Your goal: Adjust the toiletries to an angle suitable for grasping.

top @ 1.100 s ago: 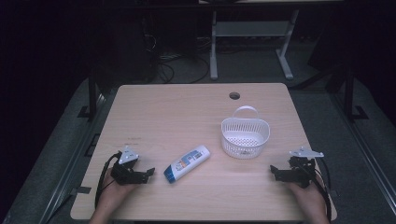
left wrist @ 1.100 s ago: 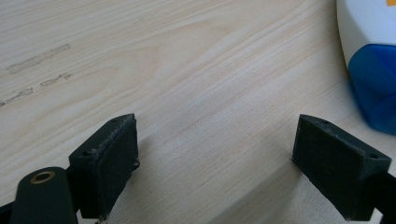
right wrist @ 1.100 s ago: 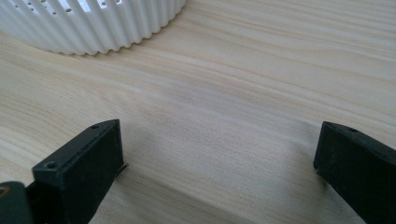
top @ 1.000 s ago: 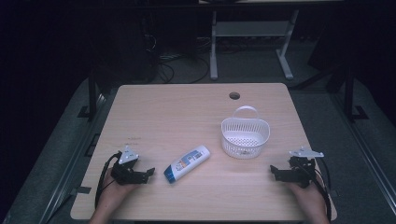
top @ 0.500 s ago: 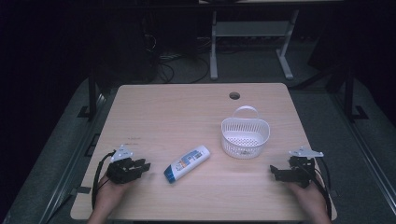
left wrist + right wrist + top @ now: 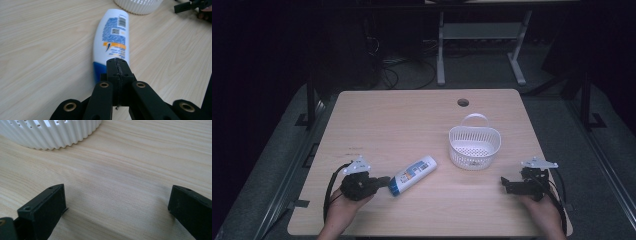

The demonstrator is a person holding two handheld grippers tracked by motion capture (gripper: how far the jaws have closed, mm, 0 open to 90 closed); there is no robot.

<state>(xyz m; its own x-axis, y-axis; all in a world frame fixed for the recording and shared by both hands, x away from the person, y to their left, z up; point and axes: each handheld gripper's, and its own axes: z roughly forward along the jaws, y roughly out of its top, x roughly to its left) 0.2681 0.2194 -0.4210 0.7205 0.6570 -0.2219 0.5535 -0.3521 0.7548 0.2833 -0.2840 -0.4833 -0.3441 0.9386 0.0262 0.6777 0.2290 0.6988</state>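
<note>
A white bottle (image 6: 413, 175) with a blue cap and a printed label lies on its side on the wooden table (image 6: 412, 120), left of centre. My left gripper (image 6: 384, 181) is just left of the cap end. In the left gripper view its jaws have just been closing and now stand pressed together, with nothing between them. My left gripper (image 6: 117, 61) points at the blue end of the bottle (image 6: 111, 35). My right gripper (image 6: 504, 182) rests open near the front right edge. In the right gripper view, my right gripper (image 6: 117, 197) has bare table between its jaws.
A white slotted basket (image 6: 474, 145) with a handle stands right of centre, between the bottle and the right gripper; its ribbed wall (image 6: 50, 132) is close ahead of the right jaws. A cable hole (image 6: 463, 102) sits near the table's far edge. Dark floor surrounds the table.
The left gripper's jaws have gone from wide open to shut, and the hand has shifted a little toward the bottle's cap. The right gripper, bottle and basket have not moved.
</note>
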